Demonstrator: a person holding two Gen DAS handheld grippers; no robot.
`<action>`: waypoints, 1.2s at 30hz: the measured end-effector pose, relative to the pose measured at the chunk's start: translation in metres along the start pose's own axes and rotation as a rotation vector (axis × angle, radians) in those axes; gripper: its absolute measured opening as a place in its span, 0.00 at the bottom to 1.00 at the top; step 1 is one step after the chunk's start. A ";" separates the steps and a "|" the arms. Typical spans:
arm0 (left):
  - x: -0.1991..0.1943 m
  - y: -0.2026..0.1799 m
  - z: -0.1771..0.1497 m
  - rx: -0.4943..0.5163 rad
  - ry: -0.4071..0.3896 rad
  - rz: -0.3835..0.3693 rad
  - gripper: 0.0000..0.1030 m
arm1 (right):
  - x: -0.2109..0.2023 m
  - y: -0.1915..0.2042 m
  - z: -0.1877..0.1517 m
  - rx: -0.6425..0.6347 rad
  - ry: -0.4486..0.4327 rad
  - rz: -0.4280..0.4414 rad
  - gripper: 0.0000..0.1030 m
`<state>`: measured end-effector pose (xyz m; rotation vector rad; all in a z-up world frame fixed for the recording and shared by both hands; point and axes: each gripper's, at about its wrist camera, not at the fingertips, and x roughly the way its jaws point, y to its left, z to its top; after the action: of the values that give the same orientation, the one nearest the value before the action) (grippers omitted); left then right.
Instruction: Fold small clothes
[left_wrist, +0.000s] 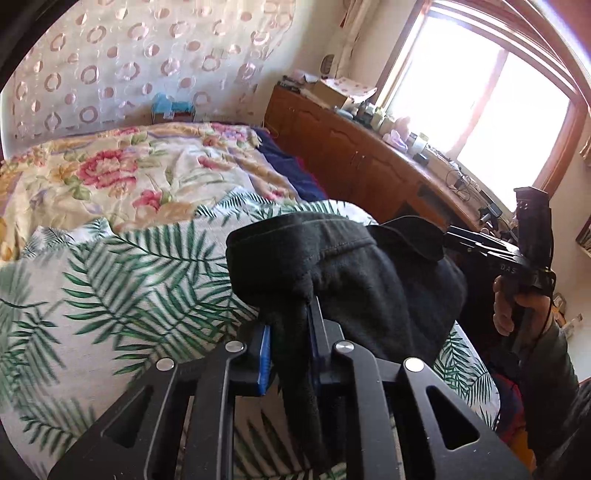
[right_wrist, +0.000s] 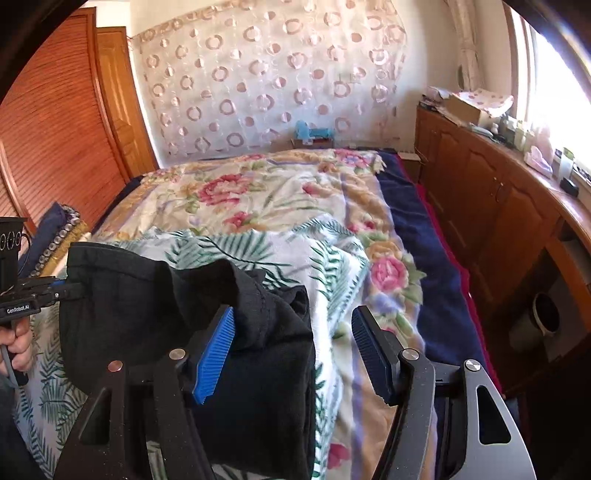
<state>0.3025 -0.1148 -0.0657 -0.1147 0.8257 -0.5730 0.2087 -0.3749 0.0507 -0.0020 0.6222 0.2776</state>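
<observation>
The black fleecy cloth garment (left_wrist: 343, 280) hangs bunched above the white palm-leaf printed sheet (left_wrist: 110, 280) on the bed. Your left gripper (left_wrist: 290, 332) has its blue-padded fingers (left_wrist: 264, 354) pinched together on a fold of that fabric, which trails down between them. Your right gripper (right_wrist: 293, 350) stands with its fingers well apart; the ribbed blue pad (right_wrist: 216, 354) of its left-hand finger touches the garment's edge, while the other pad (right_wrist: 371, 354) is clear of it, over the floral quilt (right_wrist: 258, 192). Beyond the quilt a dark blue blanket (right_wrist: 417, 229) runs beside the wooden cabinet (right_wrist: 480, 206) under the bright window (left_wrist: 480, 99).
</observation>
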 end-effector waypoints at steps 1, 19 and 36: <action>-0.004 0.002 0.000 0.002 -0.009 0.012 0.17 | -0.001 0.004 -0.001 -0.010 -0.008 0.012 0.65; -0.001 0.038 -0.015 -0.027 0.019 0.119 0.17 | 0.087 0.017 0.029 -0.066 0.094 -0.018 0.67; 0.012 0.042 -0.019 -0.035 0.048 0.132 0.17 | 0.114 0.003 0.003 0.039 0.206 0.146 0.79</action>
<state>0.3129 -0.0834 -0.0998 -0.0783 0.8831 -0.4383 0.2975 -0.3425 -0.0123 0.0536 0.8339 0.4101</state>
